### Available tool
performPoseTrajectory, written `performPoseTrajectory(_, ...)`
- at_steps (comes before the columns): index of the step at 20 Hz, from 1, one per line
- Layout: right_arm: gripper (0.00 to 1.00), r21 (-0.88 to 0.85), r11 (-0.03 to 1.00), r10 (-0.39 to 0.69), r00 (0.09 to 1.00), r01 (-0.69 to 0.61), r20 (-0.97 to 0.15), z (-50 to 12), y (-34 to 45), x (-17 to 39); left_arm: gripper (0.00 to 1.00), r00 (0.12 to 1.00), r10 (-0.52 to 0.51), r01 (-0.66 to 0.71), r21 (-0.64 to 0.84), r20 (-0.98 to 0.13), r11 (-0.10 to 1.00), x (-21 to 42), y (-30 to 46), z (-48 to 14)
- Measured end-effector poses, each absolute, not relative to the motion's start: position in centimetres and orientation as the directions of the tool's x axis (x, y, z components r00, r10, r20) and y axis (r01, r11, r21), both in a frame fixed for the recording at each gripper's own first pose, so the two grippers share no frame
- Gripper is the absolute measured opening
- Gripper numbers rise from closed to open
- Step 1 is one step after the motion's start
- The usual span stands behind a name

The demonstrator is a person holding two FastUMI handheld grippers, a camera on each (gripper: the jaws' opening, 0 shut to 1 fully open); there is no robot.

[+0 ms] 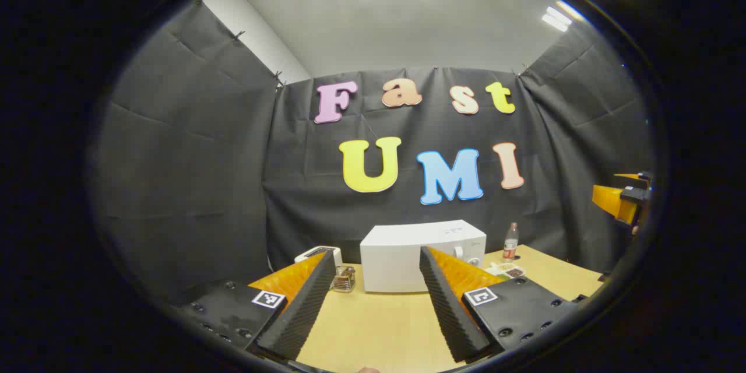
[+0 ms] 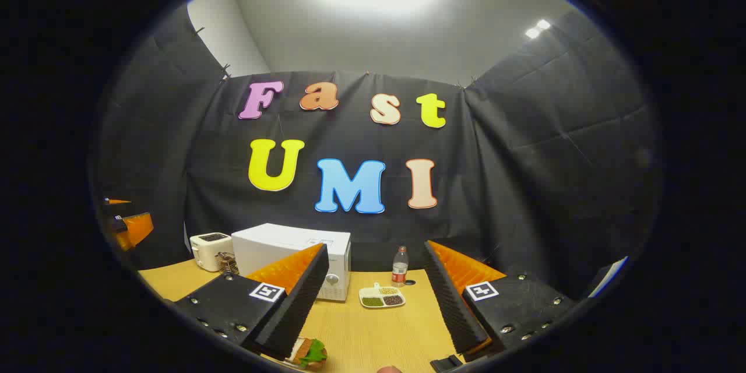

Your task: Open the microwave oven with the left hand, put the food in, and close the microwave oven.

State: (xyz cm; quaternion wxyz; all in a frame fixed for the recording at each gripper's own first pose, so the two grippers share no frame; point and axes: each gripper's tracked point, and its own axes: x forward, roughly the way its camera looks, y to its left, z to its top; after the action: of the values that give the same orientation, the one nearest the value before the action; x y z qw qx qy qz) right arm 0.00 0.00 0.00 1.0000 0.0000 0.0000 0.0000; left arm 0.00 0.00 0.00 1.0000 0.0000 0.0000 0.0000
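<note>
Your left gripper [image 1: 377, 309] is the nearest thing in the left gripper view: its two black ribbed fingers stand wide apart with nothing between them, low over the pale wooden table [image 1: 379, 332]. Between these fingers, at the far side of the table, you see the white box-shaped microwave oven [image 1: 408, 256], and its door looks closed. Left of the oven stands a white toaster [image 1: 317, 254] with a small metal-and-glass jar [image 1: 344, 278] just beside it; on the right are a clear plastic bottle with a red label [image 1: 510, 242] and a white divided dish of small grains [image 1: 506, 270]. In the right gripper view your right gripper [image 2: 373, 303] is also spread open and holds nothing. Near its left finger, at the near edge of the table, lies the food, a sandwich with a green leaf [image 2: 308, 353]; I cannot tell if the finger touches it. I judge that the task is at the beginning, because the oven is not yet opened. For the next move you should bring the left gripper forward to the far oven and take the edge of its door; where exactly the handle sits I cannot see from here. Your right gripper must then go down to the sandwich.
</note>
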Motion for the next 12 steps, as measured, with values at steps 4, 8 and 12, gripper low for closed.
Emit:
performPoseTrajectory(4,0.97,-0.003,1.000,0.012,1.000,-0.012,0.008,0.3,-0.6,-0.3,0.96,1.000,-0.003,0.003,0.002,0.010,1.000,-0.9,-0.8,0.5)
performPoseTrajectory(8,0.97,-0.003,1.000,0.031,0.999,-0.031,0.008,0.1,-1.0,-0.5,0.96,1.000,0.010,-0.010,0.013,0.017,1.000,-1.5,-1.6,1.0)
performPoseTrajectory(12,0.97,0.006,0.999,0.052,0.999,-0.052,0.011,0.0,-1.9,-0.5,0.96,1.000,0.016,-0.017,0.021,0.020,1.000,-1.8,-3.1,1.5)
